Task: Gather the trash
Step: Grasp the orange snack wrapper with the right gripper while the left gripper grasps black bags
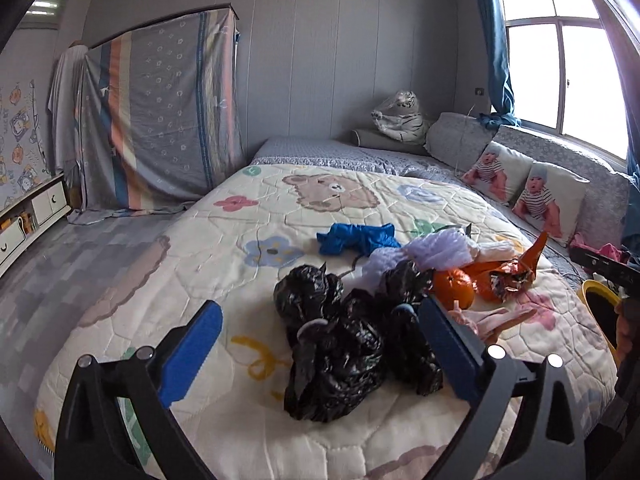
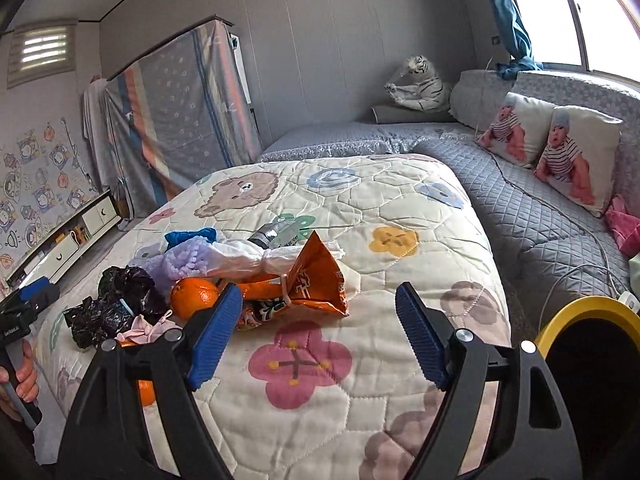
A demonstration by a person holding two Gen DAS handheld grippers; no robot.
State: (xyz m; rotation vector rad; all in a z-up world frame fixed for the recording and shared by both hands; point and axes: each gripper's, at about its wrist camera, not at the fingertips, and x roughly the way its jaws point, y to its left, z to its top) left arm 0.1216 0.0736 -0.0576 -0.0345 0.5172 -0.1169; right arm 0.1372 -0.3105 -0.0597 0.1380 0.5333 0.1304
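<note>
Trash lies in a pile on the patterned quilt. My left gripper is open, its blue pads on either side of a crumpled black plastic bag. Beyond it lie an orange, an orange snack bag, a lilac plastic bag, a blue plastic bag and a pink scrap. My right gripper is open and empty above the quilt, just in front of the snack bag and the orange. The black bag is at its left.
A yellow-rimmed bin stands at the bed's right side, also in the left wrist view. A grey quilted cover with baby-print pillows lies to the right, with a white cable on it. A low white cabinet is at the left.
</note>
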